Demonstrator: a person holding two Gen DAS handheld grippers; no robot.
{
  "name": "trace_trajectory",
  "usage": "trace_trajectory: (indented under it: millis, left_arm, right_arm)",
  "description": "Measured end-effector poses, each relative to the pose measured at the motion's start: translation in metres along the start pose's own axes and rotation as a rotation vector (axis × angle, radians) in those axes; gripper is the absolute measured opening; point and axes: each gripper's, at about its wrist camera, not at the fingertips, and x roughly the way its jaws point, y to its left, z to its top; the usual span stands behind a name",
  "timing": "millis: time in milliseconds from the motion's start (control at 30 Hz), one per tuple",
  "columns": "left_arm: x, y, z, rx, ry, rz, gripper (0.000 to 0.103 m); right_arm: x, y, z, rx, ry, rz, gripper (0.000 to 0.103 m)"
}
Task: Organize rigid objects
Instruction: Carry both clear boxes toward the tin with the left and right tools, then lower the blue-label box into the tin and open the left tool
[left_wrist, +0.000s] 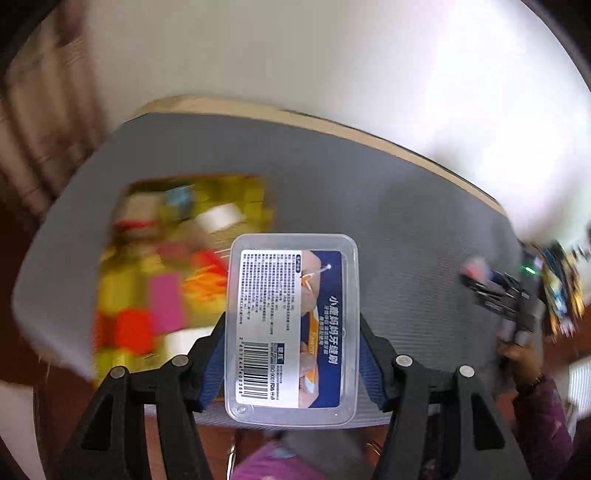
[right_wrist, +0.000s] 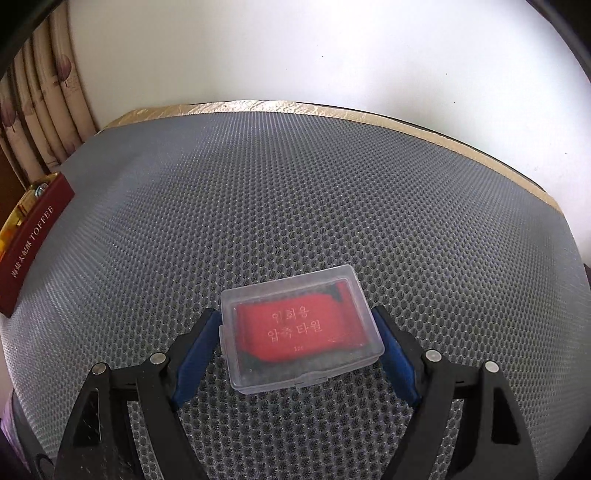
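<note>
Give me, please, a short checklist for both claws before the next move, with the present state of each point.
1. Left claw grips the labelled clear box on both sides: ok.
2. Labelled clear box is off the grey mat: ok.
3. Red-filled box lies flat on the mat, between the right claw pads: ok.
4. Right claw pads press on it: cannot tell.
5. Free room in the toffee box: cannot tell, left view is blurred.
</note>
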Motion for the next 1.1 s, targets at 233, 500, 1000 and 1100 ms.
trace_trajectory:
  millis: [233,500,1000,1100]
  left_arm:
    - [0.017,0.073,-0.009,-0.122,0.0,0.139,0.063]
    - [0.039,0.079,0.008,-0.146,-0.022,0.095,0.063]
    - [0.064,0.082,0.039,-0.135,-0.071,0.319,0.064]
    - [0.033,0.078,0.025,-0.167,-0.156,0.309,0.064]
  right_arm:
    - [0.003,0.01,-0.001,-0.003,0.0,-0.015,0.079]
    - [0.007,0.013,-0.004,-0.004,0.001,-0.023,0.08]
    - [0.007,0.01,-0.002,-0.006,0.001,-0.02,0.081]
    - [0.008,0.011,-0.002,-0.005,0.002,-0.018,0.082]
